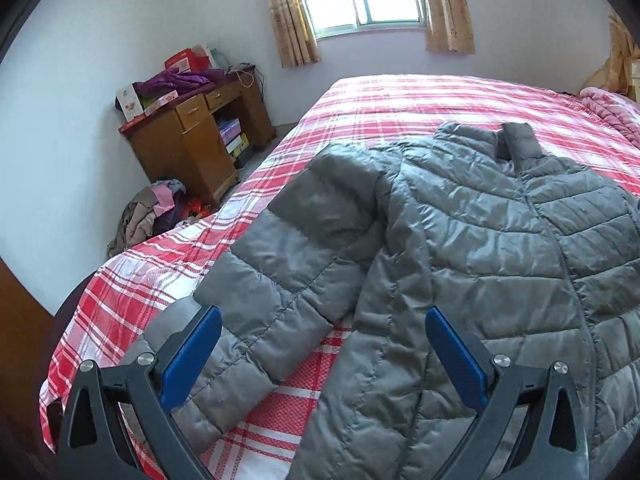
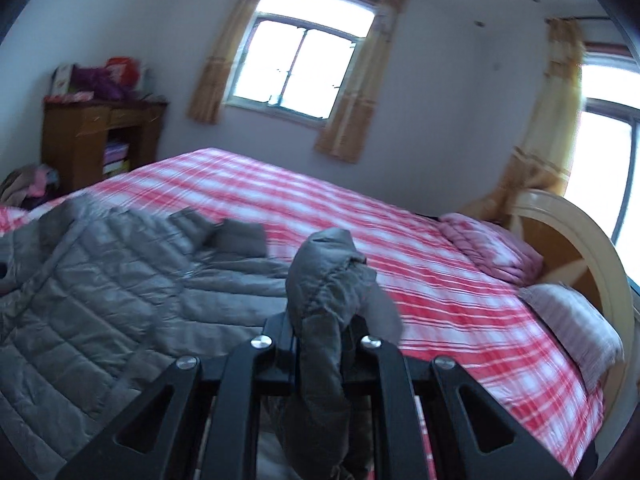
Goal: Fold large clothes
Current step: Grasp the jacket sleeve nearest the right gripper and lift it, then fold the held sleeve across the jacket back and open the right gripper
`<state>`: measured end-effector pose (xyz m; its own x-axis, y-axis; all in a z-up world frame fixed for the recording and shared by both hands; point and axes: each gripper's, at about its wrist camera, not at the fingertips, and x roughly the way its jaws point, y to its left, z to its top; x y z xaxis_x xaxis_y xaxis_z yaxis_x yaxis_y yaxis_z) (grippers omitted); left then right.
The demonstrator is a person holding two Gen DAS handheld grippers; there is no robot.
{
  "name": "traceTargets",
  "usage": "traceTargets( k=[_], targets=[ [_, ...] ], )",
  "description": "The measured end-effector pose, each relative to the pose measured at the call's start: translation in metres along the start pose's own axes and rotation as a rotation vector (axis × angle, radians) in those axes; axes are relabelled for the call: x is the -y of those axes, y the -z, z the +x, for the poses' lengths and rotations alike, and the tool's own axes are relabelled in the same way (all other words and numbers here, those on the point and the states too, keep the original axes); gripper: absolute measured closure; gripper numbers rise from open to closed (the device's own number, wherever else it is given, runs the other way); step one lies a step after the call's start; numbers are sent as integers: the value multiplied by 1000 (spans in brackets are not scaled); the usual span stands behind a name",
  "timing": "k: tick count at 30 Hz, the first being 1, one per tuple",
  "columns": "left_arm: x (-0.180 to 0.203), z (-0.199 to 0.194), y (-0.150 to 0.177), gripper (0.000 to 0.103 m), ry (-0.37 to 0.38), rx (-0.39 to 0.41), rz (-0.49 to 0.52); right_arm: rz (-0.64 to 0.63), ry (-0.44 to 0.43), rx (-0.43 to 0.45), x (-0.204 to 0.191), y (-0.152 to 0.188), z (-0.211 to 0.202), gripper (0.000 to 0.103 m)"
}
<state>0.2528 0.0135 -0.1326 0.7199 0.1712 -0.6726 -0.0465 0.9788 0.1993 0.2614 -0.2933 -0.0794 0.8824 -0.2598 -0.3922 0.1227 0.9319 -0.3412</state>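
A grey quilted puffer jacket (image 1: 472, 240) lies front-up on the red and white plaid bed (image 1: 400, 100), collar toward the window. Its left sleeve (image 1: 288, 256) stretches toward the bed's near corner. My left gripper (image 1: 322, 340) is open, its blue pads (image 1: 192, 356) on either side of the sleeve and the jacket's side, just above them. In the right wrist view the jacket (image 2: 100, 288) lies to the left. My right gripper (image 2: 320, 332) is shut on the jacket's other sleeve (image 2: 324, 280) and holds its end raised above the bed (image 2: 440, 280).
A wooden desk (image 1: 192, 136) with boxes and purple clothes stands by the far left wall, with a clothes pile (image 1: 152, 212) on the floor beside it. A pink folded quilt (image 2: 492, 248) and a striped pillow (image 2: 572, 324) lie by the headboard (image 2: 580, 248) at right.
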Motion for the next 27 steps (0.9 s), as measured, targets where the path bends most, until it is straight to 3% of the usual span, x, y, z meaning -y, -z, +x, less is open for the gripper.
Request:
traceTargets(
  k=[3,5,6,8,9,13,15,19,23,27],
  targets=[
    [-7,10,2,1,12,-33,-7,-21,-42,-22,-34,11,17,88],
    [-13,14,3,1,44,-56,-20,-24,-74,-45,-50,19,28,81],
    [-15,14,4,1,50,-61,-26,-26,-105,-59,-60,25,33,74],
    [-19,13,2,1,22,-53,-24,-34,-170,-78,-70,35,33,29],
    [-20,11,0,1,14,-49,-25,-30,-200,-75,-72,37,27,26],
    [-20,3,-12,1,27,-42,-62,-26,-269,-51,-72,43,-7,24],
    [-11,-7,-21,1,70,-30,-73,-2,-313,-32,-60,47,-28,23],
    [30,-18,-37,1,196,-43,-40,32,-252,-25,-32,67,-36,19],
    [86,-17,-48,1,283,-48,12,152,-123,-183,19,106,-5,24],
    [144,-4,-57,1,373,-77,48,258,-89,-270,50,136,14,24]
  ],
)
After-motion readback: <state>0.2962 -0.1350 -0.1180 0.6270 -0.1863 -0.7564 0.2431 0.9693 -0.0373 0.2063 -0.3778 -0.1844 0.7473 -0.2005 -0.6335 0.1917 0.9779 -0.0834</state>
